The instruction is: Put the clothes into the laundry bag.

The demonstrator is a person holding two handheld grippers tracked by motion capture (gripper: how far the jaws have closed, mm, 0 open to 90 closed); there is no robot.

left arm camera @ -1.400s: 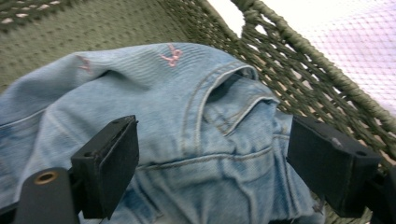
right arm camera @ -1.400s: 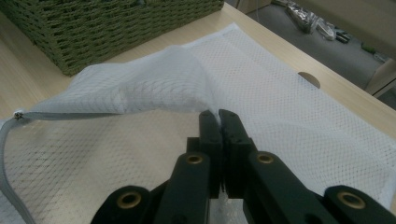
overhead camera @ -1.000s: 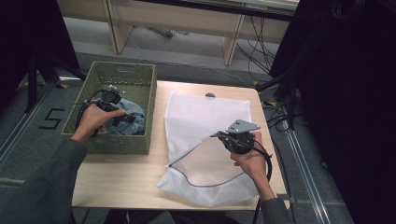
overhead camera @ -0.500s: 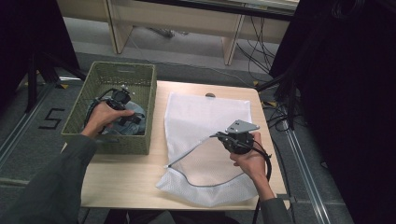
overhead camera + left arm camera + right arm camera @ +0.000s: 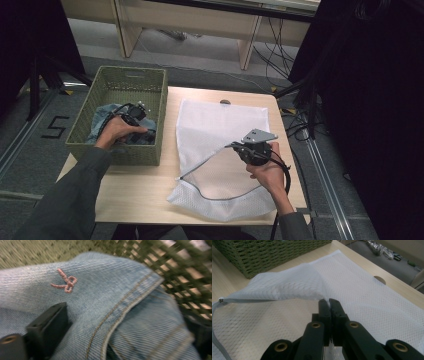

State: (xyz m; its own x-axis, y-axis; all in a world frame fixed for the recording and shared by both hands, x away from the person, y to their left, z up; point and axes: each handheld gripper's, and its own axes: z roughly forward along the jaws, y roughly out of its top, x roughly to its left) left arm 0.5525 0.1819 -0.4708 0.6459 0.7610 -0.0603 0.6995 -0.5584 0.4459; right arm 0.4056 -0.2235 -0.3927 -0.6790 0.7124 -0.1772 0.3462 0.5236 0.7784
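On the table (image 5: 145, 185) lies a white mesh bag (image 5: 227, 130), flat across most of its length, its grey zipper edge (image 5: 205, 162) curving round the open mouth at the near end. One layer of the mesh is lifted into a peaked ridge (image 5: 294, 282), seen in the right gripper view. The right gripper (image 5: 329, 302) has its jaws pressed together on that raised fold, the net pinched between the tips. In the high view the right hand (image 5: 267, 170) holds this gripper (image 5: 234, 146) over the bag's near half, the top layer drawn up off the lower one.

Left of the bag stands a green woven basket (image 5: 150, 87), touching the table's left edge, with folded blue jeans (image 5: 102, 120) inside. The left gripper view shows pale denim (image 5: 100, 290) with tan seams and a small pink stitched bow (image 5: 65, 281). The left gripper (image 5: 136, 114) is down in the basket, its jaws spread apart, one black finger (image 5: 48, 327) resting on the cloth, denim bunched between the two. The left hand (image 5: 116, 131) grips it from above.
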